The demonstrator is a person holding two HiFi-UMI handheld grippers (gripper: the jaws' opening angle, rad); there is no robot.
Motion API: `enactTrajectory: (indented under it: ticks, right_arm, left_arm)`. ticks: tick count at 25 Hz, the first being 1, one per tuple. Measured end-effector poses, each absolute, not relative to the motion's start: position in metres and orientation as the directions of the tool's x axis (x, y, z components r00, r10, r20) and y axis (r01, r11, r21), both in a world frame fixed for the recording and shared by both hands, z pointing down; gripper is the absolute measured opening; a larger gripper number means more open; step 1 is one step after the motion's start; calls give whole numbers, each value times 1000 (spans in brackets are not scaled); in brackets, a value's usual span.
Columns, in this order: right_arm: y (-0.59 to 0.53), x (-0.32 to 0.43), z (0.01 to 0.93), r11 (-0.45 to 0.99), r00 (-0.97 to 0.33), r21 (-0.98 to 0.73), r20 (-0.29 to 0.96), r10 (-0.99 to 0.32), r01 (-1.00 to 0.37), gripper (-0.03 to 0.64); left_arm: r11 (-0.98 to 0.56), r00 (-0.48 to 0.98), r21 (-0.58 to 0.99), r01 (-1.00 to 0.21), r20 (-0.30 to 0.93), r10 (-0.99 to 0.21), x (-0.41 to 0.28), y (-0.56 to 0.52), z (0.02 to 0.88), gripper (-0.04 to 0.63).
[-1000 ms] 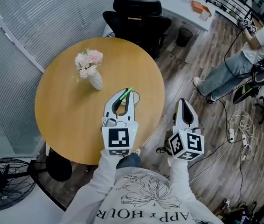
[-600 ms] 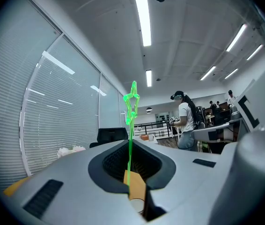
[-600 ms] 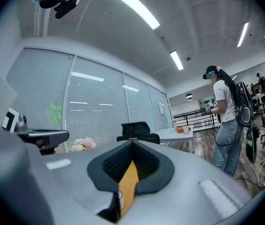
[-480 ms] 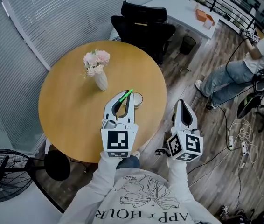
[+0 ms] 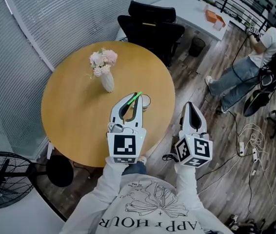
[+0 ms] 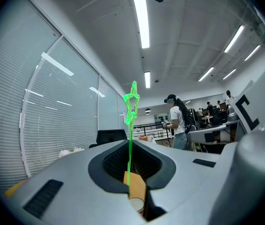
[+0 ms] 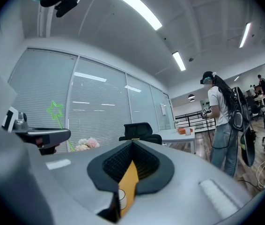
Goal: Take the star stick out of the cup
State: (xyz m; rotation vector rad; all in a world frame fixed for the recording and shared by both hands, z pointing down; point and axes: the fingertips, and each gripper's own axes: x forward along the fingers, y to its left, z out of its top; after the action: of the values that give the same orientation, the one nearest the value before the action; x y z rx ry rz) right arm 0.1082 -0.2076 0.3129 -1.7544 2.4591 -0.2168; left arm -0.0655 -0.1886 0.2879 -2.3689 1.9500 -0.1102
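Left gripper view: my left gripper (image 6: pixel 129 143) clamps the star stick (image 6: pixel 130 127) upright so it apparently clears the cup (image 6: pixel 136 204) below; my right gripper (image 7: pixel 132 143) idles closed, empty.

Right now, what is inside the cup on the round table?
Nothing visible in the cup; the star stick is clamped in the left tool, whose tip hides the cup's near side.

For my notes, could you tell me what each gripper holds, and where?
Left gripper pinches the star stick low on its stem; right gripper holds nothing.
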Motion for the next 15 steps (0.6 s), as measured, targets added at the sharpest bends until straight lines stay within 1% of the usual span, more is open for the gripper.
enactTrajectory:
  ticks: [15]
  right_arm:
    - [-204,102,311,329,-333,-167,-3,-943,-929,10]
  left_arm:
    - [-199,199,-98,-975,7,-980,-67,-187,285,21]
